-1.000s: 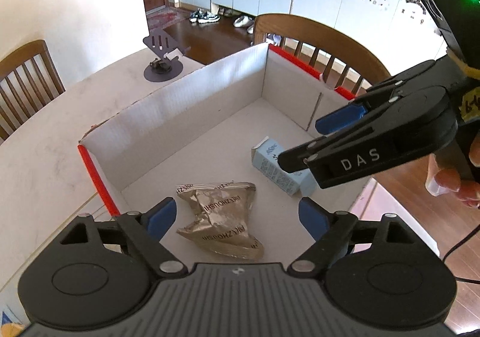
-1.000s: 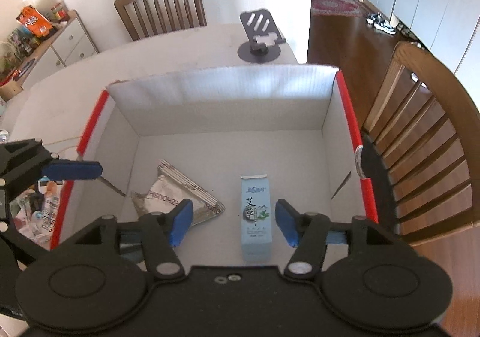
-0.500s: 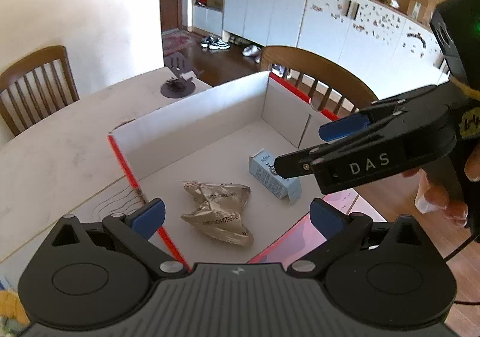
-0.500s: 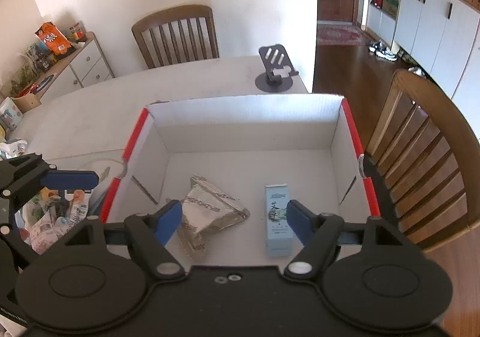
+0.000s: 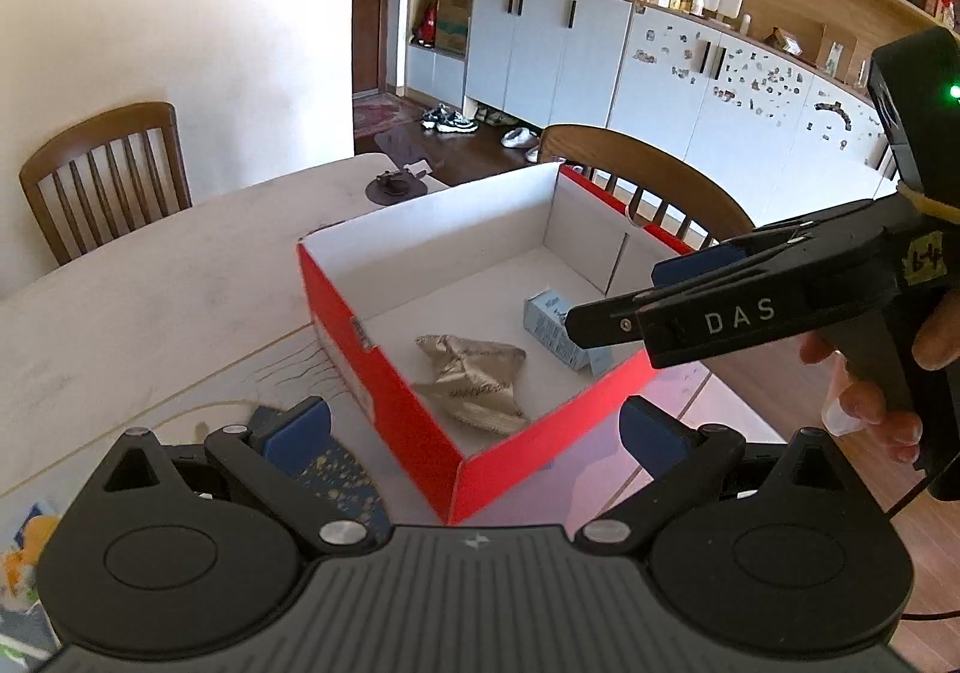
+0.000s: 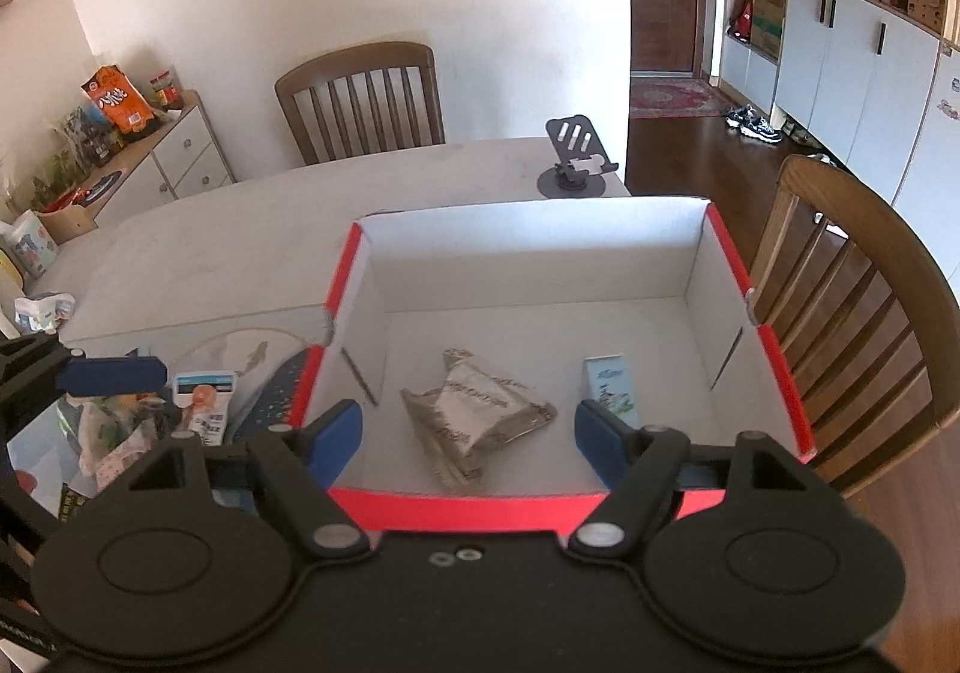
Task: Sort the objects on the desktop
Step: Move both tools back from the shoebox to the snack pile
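A red box with a white inside [image 5: 390,403] [image 6: 468,511] stands on the pale table [image 5: 150,313]. On its floor lie a crumpled silver foil packet [image 5: 474,379] [image 6: 480,415] and, to the right of it, a small light-blue carton [image 5: 555,331] [image 6: 609,385]. My left gripper [image 5: 474,430] hangs open above the box's near corner with nothing between its fingers. My right gripper [image 6: 468,433] is open and empty too, above the near wall. In the left wrist view the right gripper [image 5: 630,292] reaches in from the right, held by a hand.
Left of the box lies a pile of snack packets [image 6: 198,403] and a dark dotted pouch [image 6: 276,391], under my left gripper's blue pad [image 6: 114,376]. A phone stand [image 6: 573,163] stands behind the box. Wooden chairs [image 6: 852,313] [image 6: 360,97] flank the table.
Both grippers have drawn back and up out of the box, and their jaws have spread wider. The foil packet and the carton stay on the box floor.
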